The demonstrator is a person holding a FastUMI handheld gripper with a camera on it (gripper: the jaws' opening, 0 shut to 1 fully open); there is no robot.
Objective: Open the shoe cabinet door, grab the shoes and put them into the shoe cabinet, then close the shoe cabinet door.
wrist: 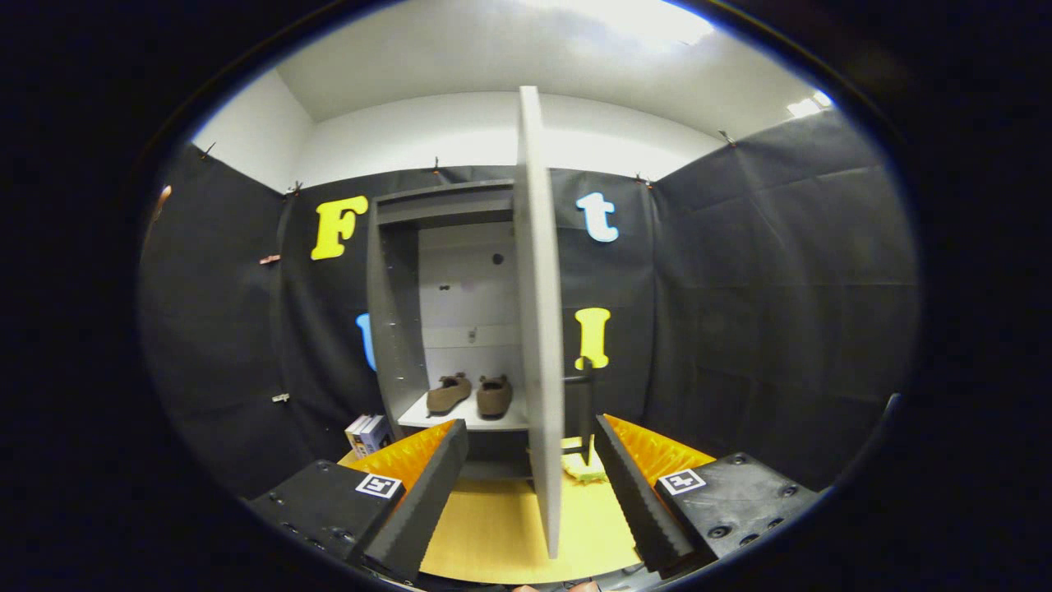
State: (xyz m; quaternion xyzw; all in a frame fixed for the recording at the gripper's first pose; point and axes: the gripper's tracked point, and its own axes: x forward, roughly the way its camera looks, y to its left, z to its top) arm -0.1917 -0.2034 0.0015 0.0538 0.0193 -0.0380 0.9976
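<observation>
Shoe cabinet door stands swung open, its edge running down between the spread jaws of the gripper, which pinch nothing. Below lies the yellow wooden floor. Beyond, two brown shoes sit side by side on the shoe cabinet shelf.

Cabinet shelf — light grey board inside the shoe cabinet, beyond the fingers. On it: two brown shoes, side by side, close together, toes toward the camera. Yellow wood-tone floor below — carries the cabinet, a small stack of boxes just beside the cabinet's near side wall, and a yellow-green object, too blurred to identify.
</observation>
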